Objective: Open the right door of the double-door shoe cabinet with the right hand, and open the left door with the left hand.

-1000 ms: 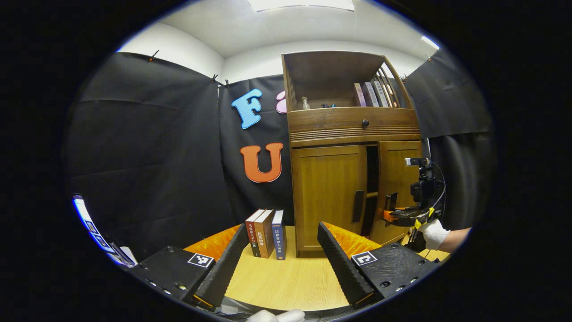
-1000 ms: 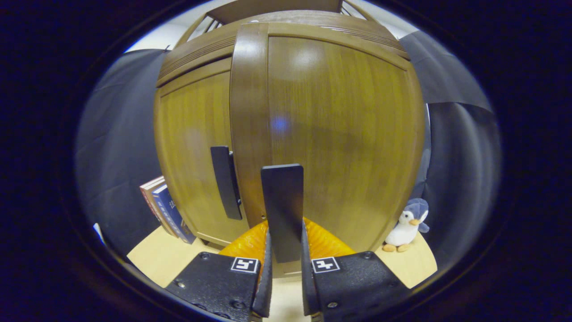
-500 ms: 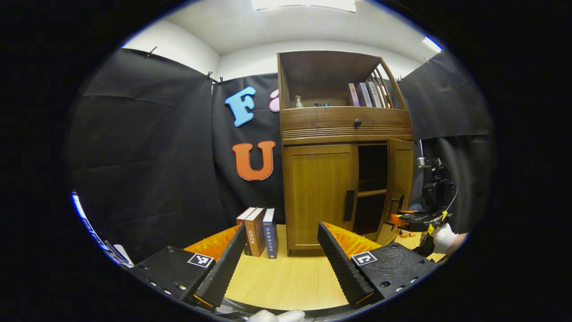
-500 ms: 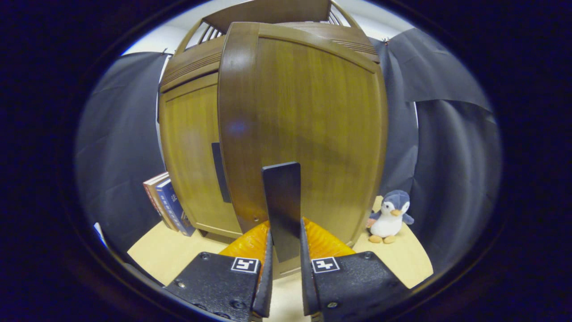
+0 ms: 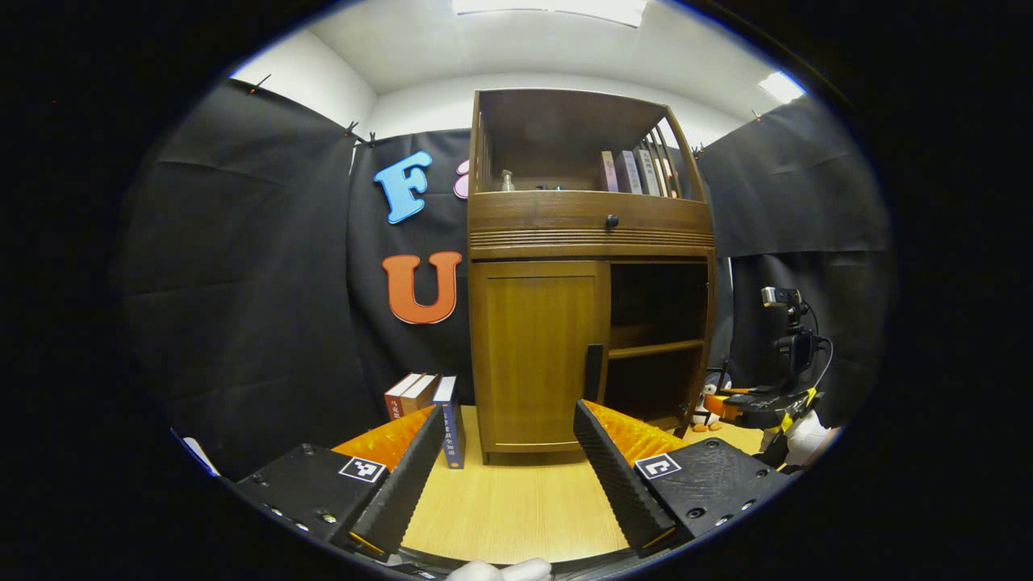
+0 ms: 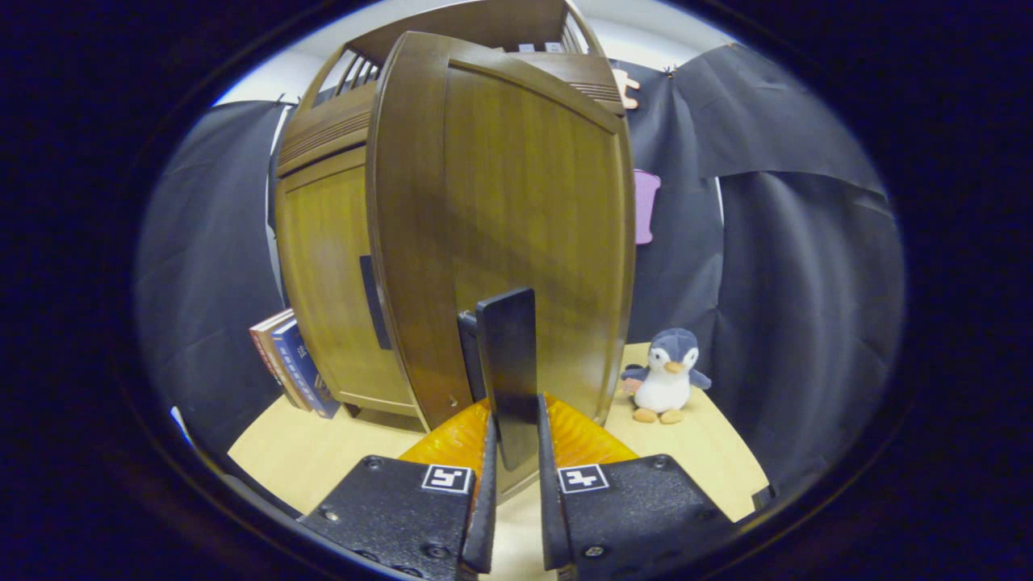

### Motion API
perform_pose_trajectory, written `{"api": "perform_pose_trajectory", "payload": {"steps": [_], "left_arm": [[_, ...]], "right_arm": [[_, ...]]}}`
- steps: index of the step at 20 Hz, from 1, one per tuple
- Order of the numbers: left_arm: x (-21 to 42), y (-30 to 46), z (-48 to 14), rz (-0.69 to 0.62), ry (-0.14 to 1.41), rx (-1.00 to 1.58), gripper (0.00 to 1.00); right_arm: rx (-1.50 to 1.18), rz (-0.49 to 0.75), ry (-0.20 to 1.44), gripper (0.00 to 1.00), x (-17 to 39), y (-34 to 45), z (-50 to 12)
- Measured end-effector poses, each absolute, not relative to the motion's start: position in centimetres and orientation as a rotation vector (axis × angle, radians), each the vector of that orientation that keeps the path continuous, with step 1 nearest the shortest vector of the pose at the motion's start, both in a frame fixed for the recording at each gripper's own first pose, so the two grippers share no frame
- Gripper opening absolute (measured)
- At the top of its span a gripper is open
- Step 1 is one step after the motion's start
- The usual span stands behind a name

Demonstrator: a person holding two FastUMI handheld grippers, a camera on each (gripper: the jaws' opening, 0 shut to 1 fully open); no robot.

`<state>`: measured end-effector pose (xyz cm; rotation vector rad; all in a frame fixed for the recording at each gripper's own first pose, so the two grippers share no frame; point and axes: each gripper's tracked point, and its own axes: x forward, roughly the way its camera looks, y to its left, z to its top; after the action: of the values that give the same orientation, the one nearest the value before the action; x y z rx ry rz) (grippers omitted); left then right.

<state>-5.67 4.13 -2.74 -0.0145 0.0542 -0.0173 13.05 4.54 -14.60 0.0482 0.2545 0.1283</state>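
Note:
The wooden shoe cabinet (image 5: 589, 234) stands on the table ahead of me. Its left door (image 5: 533, 355) is closed, with a dark vertical handle (image 5: 593, 373) at its inner edge. My left gripper (image 5: 508, 410) is open, low over the table and well short of that handle. The right door (image 6: 524, 226) is swung wide, baring a dark compartment with a shelf (image 5: 658, 349). My right gripper (image 6: 514, 420) is shut on the right door's handle (image 6: 507, 355). In the left gripper view the right gripper (image 5: 726, 395) is at the far right, held by a gloved hand (image 5: 803, 428).
Several books (image 5: 428, 399) stand left of the cabinet on the wooden table (image 5: 516, 508). A plush penguin (image 6: 666, 383) sits on the table right of the cabinet, behind the open door. Above the doors are a drawer with a knob (image 5: 612, 220) and a shelf of books (image 5: 633, 171).
The right door has swung from slightly ajar to wide open, pulled by my right gripper. The left gripper's view has shifted, the cabinet now more central; its fingers stay open.

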Motion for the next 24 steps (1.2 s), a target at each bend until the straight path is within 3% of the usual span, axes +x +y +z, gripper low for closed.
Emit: {"api": "perform_pose_trajectory", "payload": {"steps": [14, 24], "left_arm": [[-5.1, -0.8, -4.5, -0.164, 0.078, -0.032, 0.96], [-3.8, -3.8, -4.8, -0.252, 0.086, -0.036, 0.96]], "right_arm": [[0.103, 0.045, 0.263, 0.07, 11.0, -2.2, -15.0], [0.145, -0.032, 0.259, 0.06, 11.4, -7.8, -14.9]]}}
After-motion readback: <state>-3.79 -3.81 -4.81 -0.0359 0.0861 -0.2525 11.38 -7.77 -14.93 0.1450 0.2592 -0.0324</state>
